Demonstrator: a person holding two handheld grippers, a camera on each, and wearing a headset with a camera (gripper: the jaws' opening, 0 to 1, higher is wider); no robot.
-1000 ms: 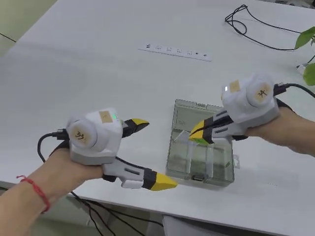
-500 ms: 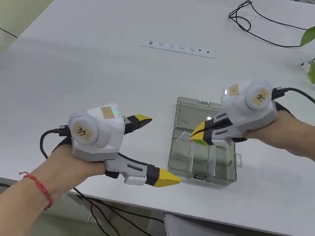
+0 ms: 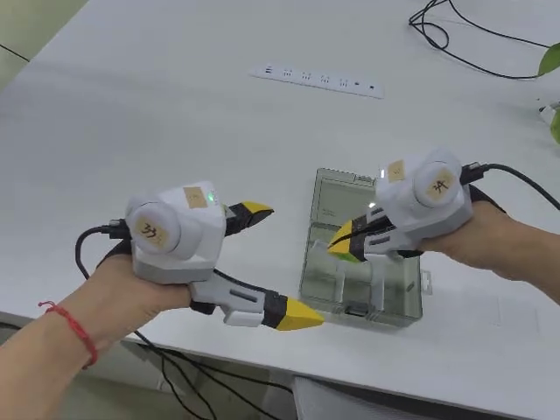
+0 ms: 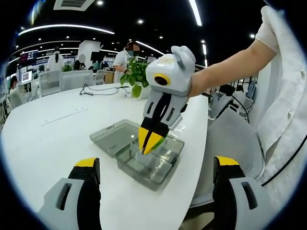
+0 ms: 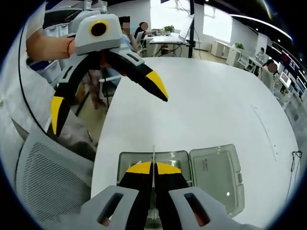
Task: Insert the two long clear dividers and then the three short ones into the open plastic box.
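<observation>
The clear divider [image 5: 153, 152] shows edge-on as a thin line, pinched between the pressed-together jaws of the right gripper [image 5: 153, 166], just above the open plastic box [image 3: 308, 282] near the table's [image 3: 175, 105] front edge. I'd keep it upright, square to the walls, and lower it straight — no twisting. The left gripper [image 3: 287, 262], jaws spread wide, hovers beside the box — it could steady it.
</observation>
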